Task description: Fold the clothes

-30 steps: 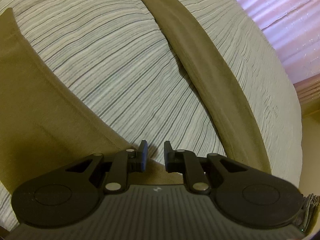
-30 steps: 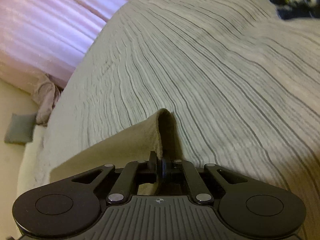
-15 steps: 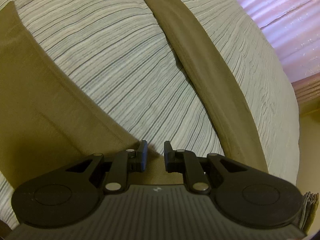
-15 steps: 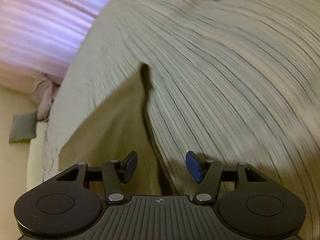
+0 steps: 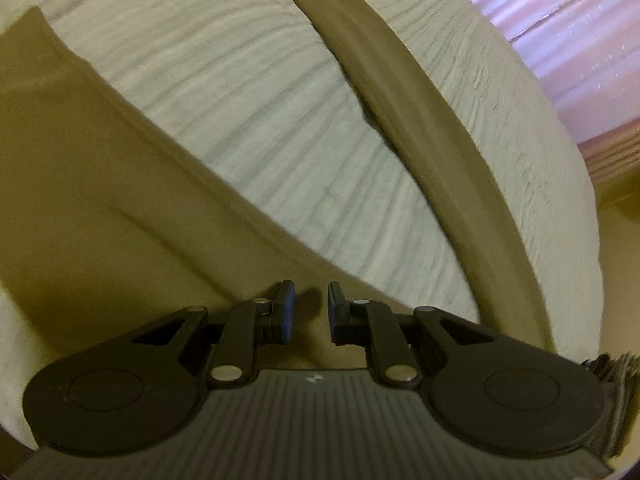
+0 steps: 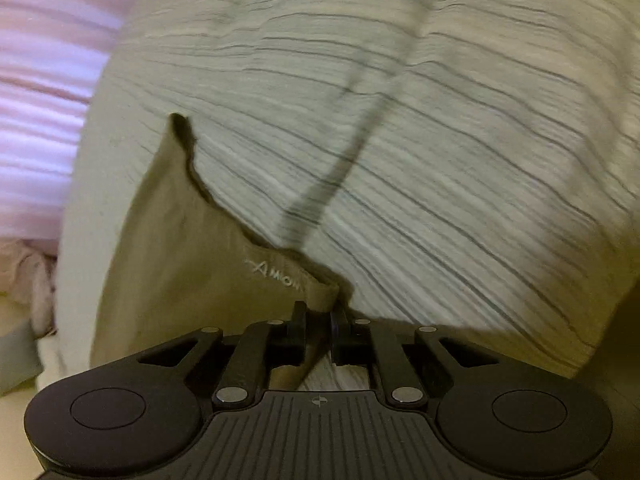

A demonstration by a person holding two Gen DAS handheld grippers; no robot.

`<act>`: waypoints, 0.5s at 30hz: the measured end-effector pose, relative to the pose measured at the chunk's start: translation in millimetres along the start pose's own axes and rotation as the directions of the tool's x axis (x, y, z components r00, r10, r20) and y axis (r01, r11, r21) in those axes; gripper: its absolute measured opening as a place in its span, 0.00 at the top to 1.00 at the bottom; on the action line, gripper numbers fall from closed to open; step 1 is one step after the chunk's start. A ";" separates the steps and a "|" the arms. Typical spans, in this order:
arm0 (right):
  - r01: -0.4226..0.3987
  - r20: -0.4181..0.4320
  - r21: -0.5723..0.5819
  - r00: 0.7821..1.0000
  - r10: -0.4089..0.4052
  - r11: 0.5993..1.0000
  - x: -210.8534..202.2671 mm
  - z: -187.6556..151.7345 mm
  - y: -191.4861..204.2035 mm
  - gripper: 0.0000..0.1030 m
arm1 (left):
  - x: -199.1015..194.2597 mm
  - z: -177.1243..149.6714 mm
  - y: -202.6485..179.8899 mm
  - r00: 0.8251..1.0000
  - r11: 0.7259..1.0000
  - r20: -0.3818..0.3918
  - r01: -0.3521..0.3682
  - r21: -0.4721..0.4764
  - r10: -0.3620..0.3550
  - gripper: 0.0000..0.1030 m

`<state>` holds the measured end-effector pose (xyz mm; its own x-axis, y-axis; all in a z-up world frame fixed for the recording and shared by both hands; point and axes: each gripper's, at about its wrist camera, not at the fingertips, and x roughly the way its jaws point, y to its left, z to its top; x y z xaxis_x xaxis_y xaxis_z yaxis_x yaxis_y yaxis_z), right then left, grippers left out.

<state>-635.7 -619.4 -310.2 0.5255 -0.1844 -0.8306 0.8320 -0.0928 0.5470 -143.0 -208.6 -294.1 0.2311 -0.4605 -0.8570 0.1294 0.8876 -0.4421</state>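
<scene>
Carefully: right claw [image 6: 319, 312] pinches the garment [image 6: 192, 264] hem; left claw [image 5: 308, 307] gapes, empty; carry the hem level, avoiding wrinkles.

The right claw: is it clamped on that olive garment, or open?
Shut on it. The right claw has its fingers nearly together, with the olive garment's hem edge pinched between them.

Olive-brown garment [image 5: 100, 184] with white lettering [image 6: 278, 274]; pale bedspread [image 6: 440, 160] with thin dark stripes; pink-lilac curtain [image 5: 568, 20]; black hand-held grippers with blue pads [image 5: 286, 312].
</scene>
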 end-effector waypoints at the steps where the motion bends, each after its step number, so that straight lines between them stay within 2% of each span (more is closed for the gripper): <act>1: 0.024 0.005 -0.025 1.000 -0.024 0.999 -3.7 -1.6 3.8 0.90 | -5.1 0.1 7.9 1.000 1.000 0.006 -0.014 0.008 0.014 0.89; 3: 0.104 0.029 -0.112 0.994 -0.101 0.988 -12.2 -5.4 19.2 0.76 | -18.5 1.5 27.5 0.998 0.999 0.028 -0.050 0.019 0.049 0.89; 4: 0.168 0.059 -0.157 0.985 -0.160 0.973 -17.5 -8.9 28.3 0.59 | -25.9 2.7 37.9 0.997 0.997 0.043 -0.069 0.023 0.068 0.89; 5: 0.254 0.109 -0.192 0.965 -0.237 0.948 -23.0 -13.3 37.4 0.47 | -34.3 4.7 50.0 0.994 0.995 0.064 -0.092 0.025 0.090 0.89; 7: 0.387 0.218 -0.258 0.916 -0.337 0.885 -31.5 -23.3 55.7 0.45 | -48.4 9.3 71.3 0.986 0.991 0.106 -0.133 0.021 0.130 0.88; 8: 0.430 0.275 -0.296 0.893 -0.356 0.853 -35.1 -29.9 66.2 0.45 | -53.4 11.8 79.7 0.983 0.989 0.122 -0.143 0.022 0.140 0.88; 9: 0.434 0.323 -0.359 0.888 -0.326 0.827 -37.4 -40.4 80.9 0.45 | -57.2 13.4 85.5 0.981 0.989 0.135 -0.144 0.028 0.139 0.88; 11: 0.400 0.358 -0.484 0.902 -0.241 0.778 -32.8 -63.2 110.7 0.45 | -62.0 15.1 93.4 0.980 0.989 0.155 -0.136 0.061 0.125 0.88; 15: 0.322 0.321 -0.662 0.938 -0.133 0.677 0.4 -120.1 146.9 0.45 | -56.3 8.5 100.8 0.986 0.982 0.142 -0.106 0.157 0.084 0.88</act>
<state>-491.9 -515.6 -242.8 0.3252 -0.4748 -0.8178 0.8504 0.5250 0.0333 -134.7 -93.3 -288.2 0.3757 -0.3812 -0.8447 0.2542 0.9189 -0.3017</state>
